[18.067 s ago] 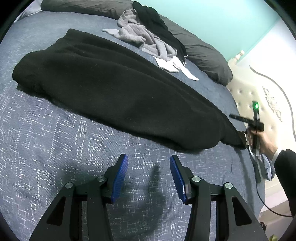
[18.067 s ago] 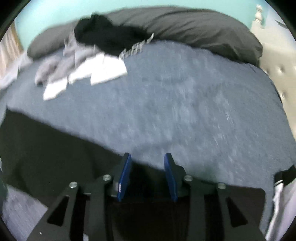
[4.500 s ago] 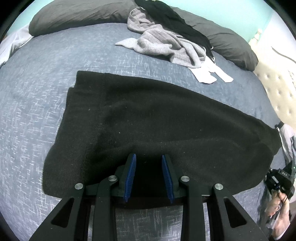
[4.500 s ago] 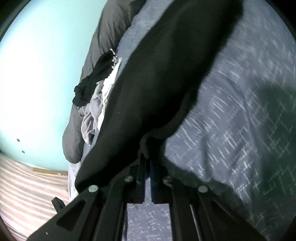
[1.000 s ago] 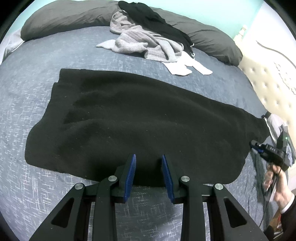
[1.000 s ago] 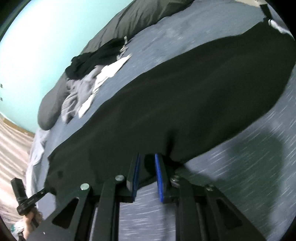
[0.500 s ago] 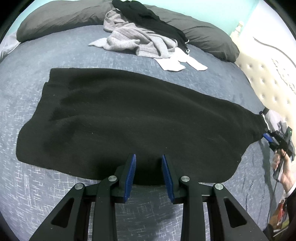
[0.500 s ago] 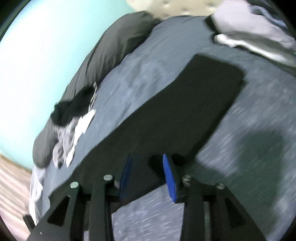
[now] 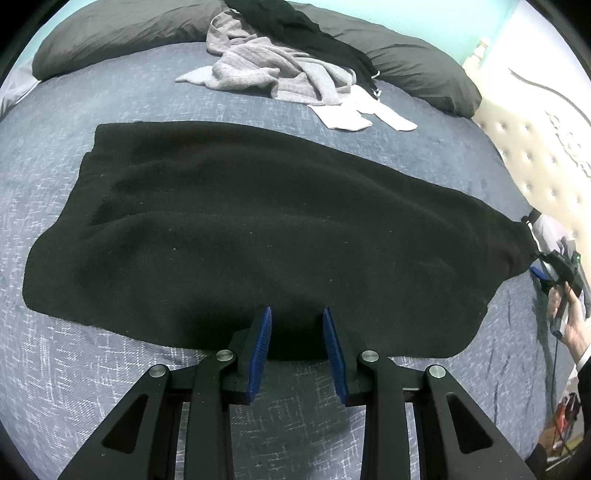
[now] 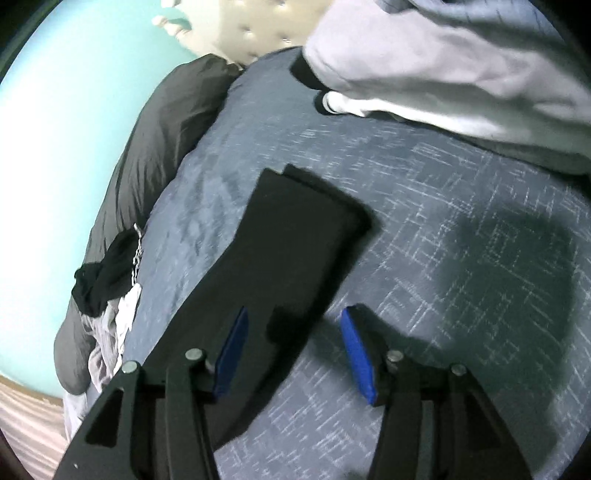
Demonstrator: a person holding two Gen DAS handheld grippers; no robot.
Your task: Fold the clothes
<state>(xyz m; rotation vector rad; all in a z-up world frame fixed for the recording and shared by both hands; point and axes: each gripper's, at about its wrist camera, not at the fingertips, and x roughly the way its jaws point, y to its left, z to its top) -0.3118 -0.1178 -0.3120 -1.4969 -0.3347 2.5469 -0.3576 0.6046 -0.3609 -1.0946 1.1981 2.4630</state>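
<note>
A black garment (image 9: 280, 229) lies spread flat across the blue-grey bedspread (image 9: 74, 387). My left gripper (image 9: 295, 310) sits at the middle of its near edge, blue pads a little apart with the black cloth pinched between them. My right gripper (image 10: 295, 314) is at the garment's narrow end (image 10: 295, 236). Its jaws are opening wide: the cloth's edge lies under the left pad, nothing is pressed. In the left wrist view a hand holds the right gripper (image 9: 543, 267) at the garment's right tip.
A grey sweater (image 9: 273, 70), a black garment (image 9: 314, 33) and white socks (image 9: 354, 114) are piled near dark grey pillows (image 9: 110, 37). A light grey garment (image 10: 443, 74) lies beyond the narrow end. The tufted headboard (image 9: 535, 147) stands at right.
My right gripper has let go of the garment's edge and slid along it to the narrow end, rolling and spreading its jaws. The left gripper has kept its place and grip.
</note>
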